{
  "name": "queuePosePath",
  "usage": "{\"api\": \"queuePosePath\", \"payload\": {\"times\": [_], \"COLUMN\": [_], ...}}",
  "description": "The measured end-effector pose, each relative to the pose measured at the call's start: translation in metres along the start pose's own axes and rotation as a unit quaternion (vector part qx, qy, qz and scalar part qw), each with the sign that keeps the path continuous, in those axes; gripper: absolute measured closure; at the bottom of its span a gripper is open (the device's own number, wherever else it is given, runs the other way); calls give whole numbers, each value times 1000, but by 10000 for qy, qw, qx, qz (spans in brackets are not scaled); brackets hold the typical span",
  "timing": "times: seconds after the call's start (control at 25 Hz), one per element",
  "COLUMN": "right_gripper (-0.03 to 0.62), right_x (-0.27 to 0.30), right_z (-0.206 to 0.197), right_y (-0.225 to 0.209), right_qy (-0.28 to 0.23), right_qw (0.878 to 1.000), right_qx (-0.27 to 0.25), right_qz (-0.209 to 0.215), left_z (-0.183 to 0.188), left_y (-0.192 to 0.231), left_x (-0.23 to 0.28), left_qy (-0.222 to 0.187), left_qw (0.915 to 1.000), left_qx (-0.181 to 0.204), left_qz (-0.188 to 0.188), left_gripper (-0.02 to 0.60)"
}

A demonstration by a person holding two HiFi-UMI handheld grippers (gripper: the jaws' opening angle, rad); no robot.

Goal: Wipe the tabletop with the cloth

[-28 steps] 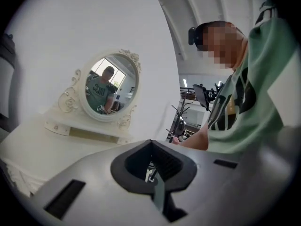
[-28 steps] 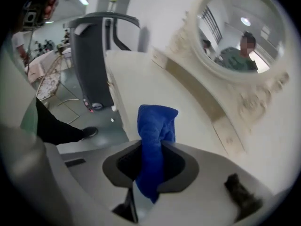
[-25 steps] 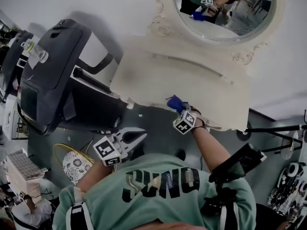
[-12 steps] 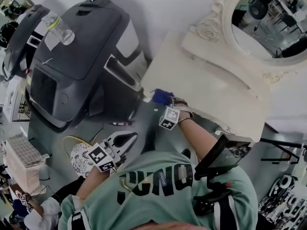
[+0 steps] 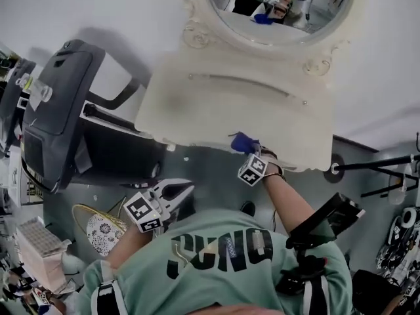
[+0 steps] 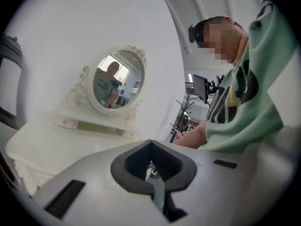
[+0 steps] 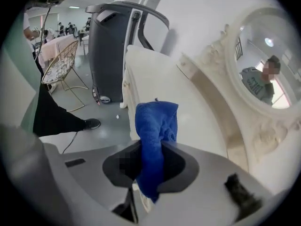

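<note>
Gripping the blue cloth [image 7: 155, 126] between its jaws, the right tool [image 7: 150, 160] stood at the near edge of the cream counter [image 5: 216, 110], close to the right-hand corner. The cloth was bunched into a thick fold. Most of it stuck out ahead of the jaws and a short tail hung behind them. Whether it pressed on the surface or hung just above it could not be told from either view.

The cloth looked like soft, light terry that would flatten and drag under pressure rather than slide. Pinched at the middle of the bunch, as it was, it left a good pad free to wipe with. A hold nearer one end would probably let it flop or pull loose on the stroke.

The left tool [image 5: 177, 190] was held low near the person's body, well apart from the counter, its jaws together with nothing between them.

An oval mirror [image 5: 275, 12] in a carved frame stood at the back of the counter, and a dark machine [image 5: 52, 110] stood to its left. Large dark letters on the person's green shirt [image 5: 223, 254] seemed to read "PUNO", though the first letter was uncertain. No other writing could be read.
</note>
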State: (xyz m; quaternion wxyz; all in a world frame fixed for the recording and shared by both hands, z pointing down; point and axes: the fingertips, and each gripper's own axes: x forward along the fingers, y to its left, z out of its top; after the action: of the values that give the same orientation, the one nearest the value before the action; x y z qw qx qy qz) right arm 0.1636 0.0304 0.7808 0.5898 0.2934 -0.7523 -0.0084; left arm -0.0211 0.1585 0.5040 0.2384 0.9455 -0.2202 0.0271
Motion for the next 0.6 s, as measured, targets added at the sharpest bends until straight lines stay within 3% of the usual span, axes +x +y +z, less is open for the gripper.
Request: {"api": "queuePosePath", "payload": {"times": [0.16,0.32,0.44,0.6], "right_gripper": [511,511,511,512], "right_x": [-38,-64,-72,-77], "right_z": [-152,-261,-305,-310], "right_y": [-31,-52,-66,-69], "right_qy": [272,629,914,1128], "right_qw": [9987,9940,9900,9866], "right_qx": [436,846,1027,1160], "right_qz": [-63,-293,-332,-211], "left_z": [-11,5,12,31], "left_y": [-76,-111,-120,-107], "left_x": [102,155,167,162], "left_qy": [191,169,171,-29], "left_qw": [9985,9976,9979,9986], "left_qx": [-2,22,68,129], "left_qz": [-511,-677,-628,-521], "left_gripper": [572,572,572,572]}}
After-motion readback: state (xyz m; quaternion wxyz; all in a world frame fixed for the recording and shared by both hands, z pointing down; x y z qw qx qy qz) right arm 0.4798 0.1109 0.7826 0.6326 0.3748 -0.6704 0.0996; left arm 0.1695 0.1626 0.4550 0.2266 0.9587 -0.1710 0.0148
